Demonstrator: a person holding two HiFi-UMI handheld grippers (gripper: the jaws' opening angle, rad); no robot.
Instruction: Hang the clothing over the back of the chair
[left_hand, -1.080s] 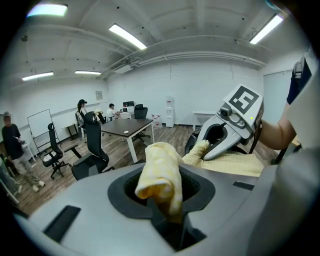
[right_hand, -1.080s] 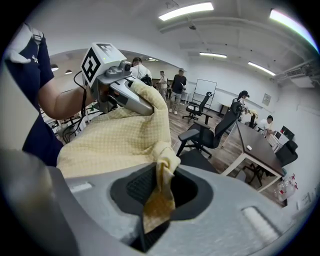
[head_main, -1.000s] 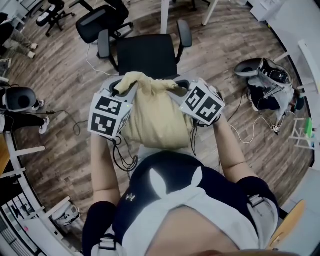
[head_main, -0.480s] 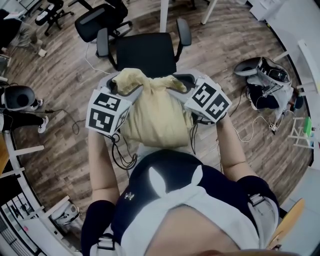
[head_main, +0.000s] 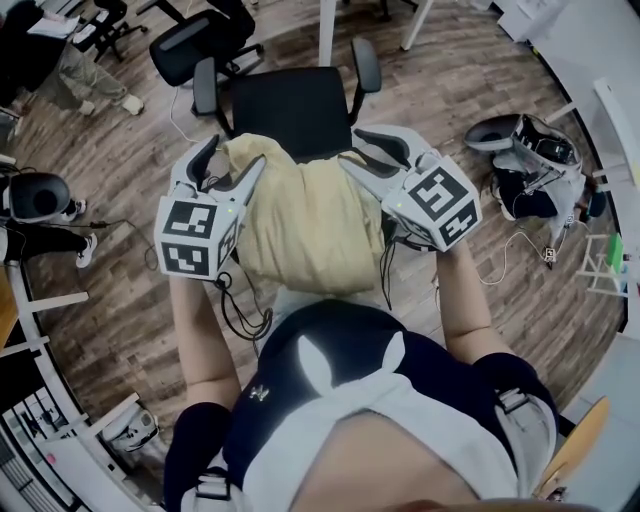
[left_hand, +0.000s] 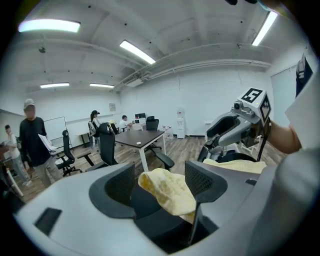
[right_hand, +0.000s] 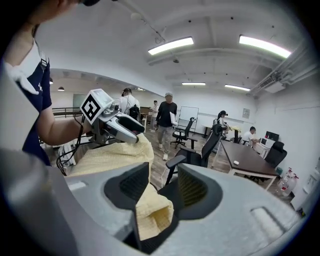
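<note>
The jaws of the left gripper (head_main: 232, 160) and the right gripper (head_main: 358, 148) have just been opening and stand spread, each with a loose fold of the yellow clothing (head_main: 310, 230) between them, and the clothing lies draped over the back of the chair (head_main: 292, 108), so the hanging seems almost done.

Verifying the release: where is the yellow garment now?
The garment drapes centrally in head view by the chair seat; the left gripper and right gripper jaws have just been opening around its ends.
</note>
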